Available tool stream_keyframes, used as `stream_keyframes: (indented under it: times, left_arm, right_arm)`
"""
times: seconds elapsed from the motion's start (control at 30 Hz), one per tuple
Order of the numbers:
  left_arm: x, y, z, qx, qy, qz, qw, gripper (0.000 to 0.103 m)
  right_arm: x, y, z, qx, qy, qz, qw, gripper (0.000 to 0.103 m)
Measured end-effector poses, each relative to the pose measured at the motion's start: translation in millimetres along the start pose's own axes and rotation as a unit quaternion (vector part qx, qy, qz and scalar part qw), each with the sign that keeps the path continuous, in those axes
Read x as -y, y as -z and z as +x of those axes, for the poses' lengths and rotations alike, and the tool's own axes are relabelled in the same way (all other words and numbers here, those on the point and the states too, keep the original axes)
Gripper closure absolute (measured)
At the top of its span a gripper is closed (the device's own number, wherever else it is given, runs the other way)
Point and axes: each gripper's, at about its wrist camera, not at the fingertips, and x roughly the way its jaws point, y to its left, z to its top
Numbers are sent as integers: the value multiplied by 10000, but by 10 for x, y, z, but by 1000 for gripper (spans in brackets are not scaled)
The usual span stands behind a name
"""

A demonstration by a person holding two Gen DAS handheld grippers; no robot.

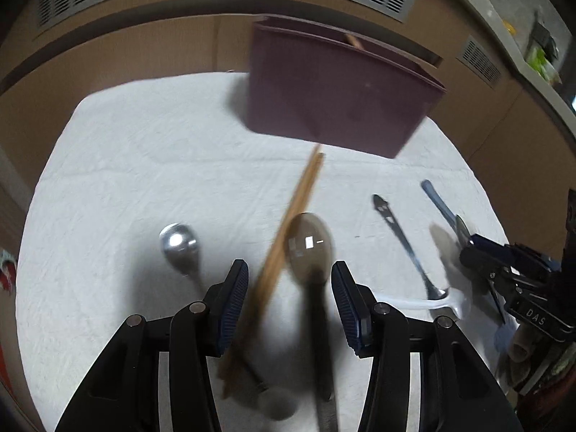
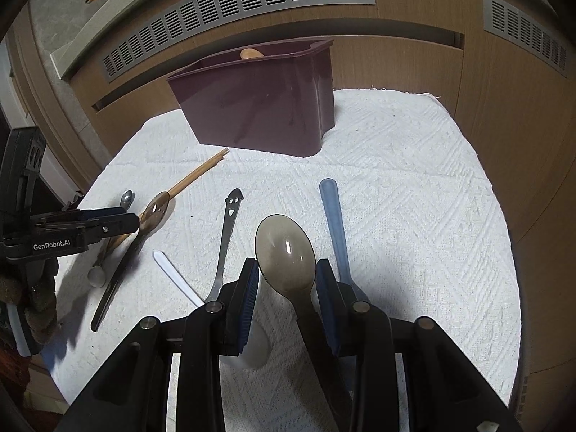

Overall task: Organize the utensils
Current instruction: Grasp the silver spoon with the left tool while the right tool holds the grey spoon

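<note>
Maroon plastic is the goal here: the utensil bin (image 2: pixel 259 108) stands at the upper centre of the right wrist view on the white cloth (image 2: pixel 414 198) over the tabletop, presumably so both hands can drop cutlery in from the front. The right hand-held gripper (image 2: pixel 287 280) straddles a smoky translucent spoon (image 2: pixel 284 248), bowl pointing toward the bin; whether the pads actually press it I cannot tell. The left hand-held gripper (image 1: pixel 289 284) stands spread around wooden chopsticks (image 1: pixel 288 223) and a second smoky spoon (image 1: pixel 307 244), gripping neither that I can see. Only the right view shows a wooden spoon (image 2: pixel 251 53) already in the bin and the smiley-handled metal utensil (image 2: pixel 230 223); only the left view shows the steel spoon bowl (image 1: pixel 179 248) clearly, lower left.
</note>
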Motion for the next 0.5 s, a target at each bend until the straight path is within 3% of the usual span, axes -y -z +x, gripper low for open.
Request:
stream_keyframes:
  times: [0.2,0.4,0.43,0.47,0.5]
  left_arm:
    - [281,-82,196,-66,-663,608,9959,55]
    - [247,-128,272,-190,-677,538,9961,56]
    - [228,-125,262,-170,-636,502,9966,58]
    - [204,-111,246,-126,-614,454,9970,70]
    - [181,-97,209,-79,-584,385,9975,72]
  right_arm:
    - [23,23,-57,60,87,-41,9999,73]
    - [16,16,-117,194,171,-110,9996,73]
    - [16,6,-148,267,147,-91,9995,73]
    - [21,-4,-174,317,85,-60,9994,73]
    - [32,-16,-206,363,-17,-18,9993,73]
